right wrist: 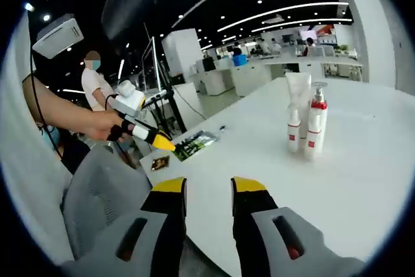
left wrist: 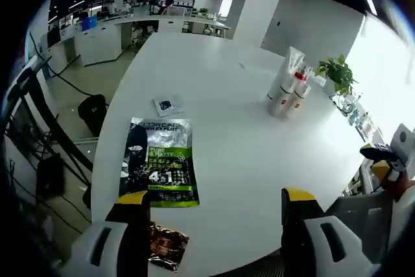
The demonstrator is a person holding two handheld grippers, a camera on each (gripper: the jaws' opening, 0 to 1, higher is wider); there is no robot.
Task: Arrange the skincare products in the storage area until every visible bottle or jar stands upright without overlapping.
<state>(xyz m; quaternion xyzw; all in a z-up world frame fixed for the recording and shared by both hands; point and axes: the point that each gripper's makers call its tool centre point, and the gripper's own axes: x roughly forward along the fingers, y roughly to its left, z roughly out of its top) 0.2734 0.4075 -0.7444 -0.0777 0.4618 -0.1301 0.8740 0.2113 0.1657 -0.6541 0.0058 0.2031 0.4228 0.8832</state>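
Ahead of both grippers spreads the white table point(left wrist: 246, 128). Straight beyond the right gripper point(right wrist: 209, 189), which is nearer, the skincare bottles point(right wrist: 306, 121) stand upright, clustered. From the left gripper point(left wrist: 214, 202) they lie far ahead, rightward; a flat sachet point(left wrist: 162, 160) lies just beyond it. Both grippers' jaws are parted, empty.

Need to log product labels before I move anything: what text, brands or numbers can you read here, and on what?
"L'OREAL" and "MEN EXPERT": top of the green and black sachet lying flat on the white table.
"PURE & MATTE" and "4 in 1": same sachet, partly blurred.
Small white packet: dark print, too small to read.
Brown packet: unreadable.
White bottles with red marks: labels too small to read.
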